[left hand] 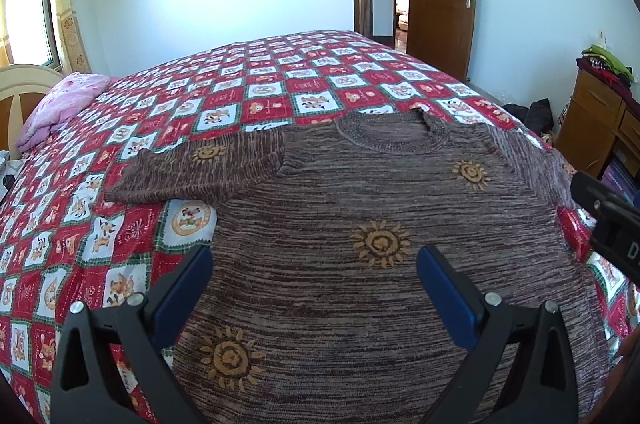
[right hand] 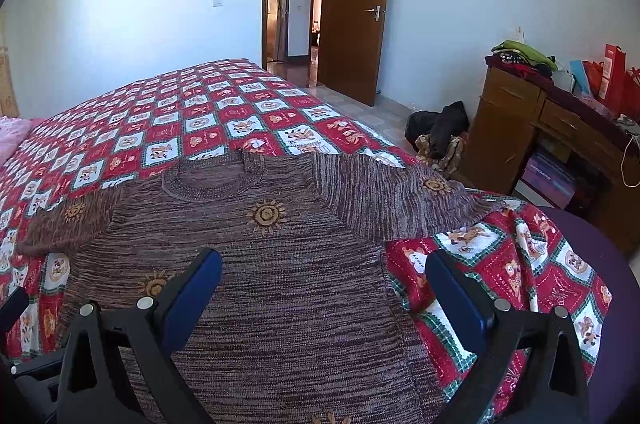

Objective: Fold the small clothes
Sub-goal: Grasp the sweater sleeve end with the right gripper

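Observation:
A small brown knit sweater (left hand: pixel 360 216) with yellow sun patterns lies flat on the bed, collar away from me, both sleeves spread out. It also shows in the right wrist view (right hand: pixel 280 264). My left gripper (left hand: pixel 314 264) is open and empty above the sweater's lower body. My right gripper (right hand: pixel 324 276) is open and empty above the sweater's right side, near its edge. The right gripper's body shows at the right edge of the left wrist view (left hand: pixel 612 224).
The bed has a red and white checked quilt (left hand: pixel 240 96). A pink folded blanket (left hand: pixel 64 108) lies at the far left. A wooden desk (right hand: pixel 540 128) with piled clothes stands right of the bed. Dark bags (right hand: pixel 440 124) lie on the floor. A brown door (right hand: pixel 356 8) stands open.

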Motion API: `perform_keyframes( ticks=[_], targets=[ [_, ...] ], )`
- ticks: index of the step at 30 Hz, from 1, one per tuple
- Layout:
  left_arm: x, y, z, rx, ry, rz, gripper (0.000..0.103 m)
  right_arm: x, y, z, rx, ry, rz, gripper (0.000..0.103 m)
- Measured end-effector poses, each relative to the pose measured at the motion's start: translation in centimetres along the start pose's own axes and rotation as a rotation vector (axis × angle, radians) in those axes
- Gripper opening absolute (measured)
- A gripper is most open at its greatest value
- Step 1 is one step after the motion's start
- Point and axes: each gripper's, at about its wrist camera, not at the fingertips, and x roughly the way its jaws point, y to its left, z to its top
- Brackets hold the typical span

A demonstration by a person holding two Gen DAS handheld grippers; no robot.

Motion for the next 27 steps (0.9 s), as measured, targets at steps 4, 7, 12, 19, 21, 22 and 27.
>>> perform_keyframes(
  ticks=[4, 7, 12, 19, 21, 22, 27],
  targets=[
    [1.4, 0.2, 0.1, 0.004, 0.028, 0.004, 0.103, 0.9, -1.0, 0.0, -0.005, 0.001, 0.020, 0.102],
    [2.6, 0.7, 0.3, -0.024, 0.046, -0.027, 0.103, 1.5, -3.2, 0.5, 0.005, -0.016, 0.047, 0.102],
    [4.8, 2.1, 0.4, -0.075, 0.037, -0.027, 0.103, 4.6, -11.7, 2.4, 0.125, -0.017, 0.032, 0.093],
    [8.8, 3.5, 0.4, -0.076, 0.065, 0.135, 0.103, 13.3, -27.0, 3.4, 0.594, 0.124, 0.129, 0.061],
    [9.8, 4.0, 0.1, -0.100, 0.081, 0.146, 0.103, 15.6, -29.7, 2.8, 0.705, 0.158, 0.149, 0.061],
    [10.2, 4.3, -0.1, -0.119, 0.096, 0.148, 0.103, 16.6, -30.5, 2.6, 0.739, 0.178, 0.150, 0.061],
    [11.5, 5.7, -0.5, -0.210, 0.162, 0.099, 0.103, 19.9, -31.3, 2.6, 0.769, 0.255, 0.152, 0.061]
  ],
)
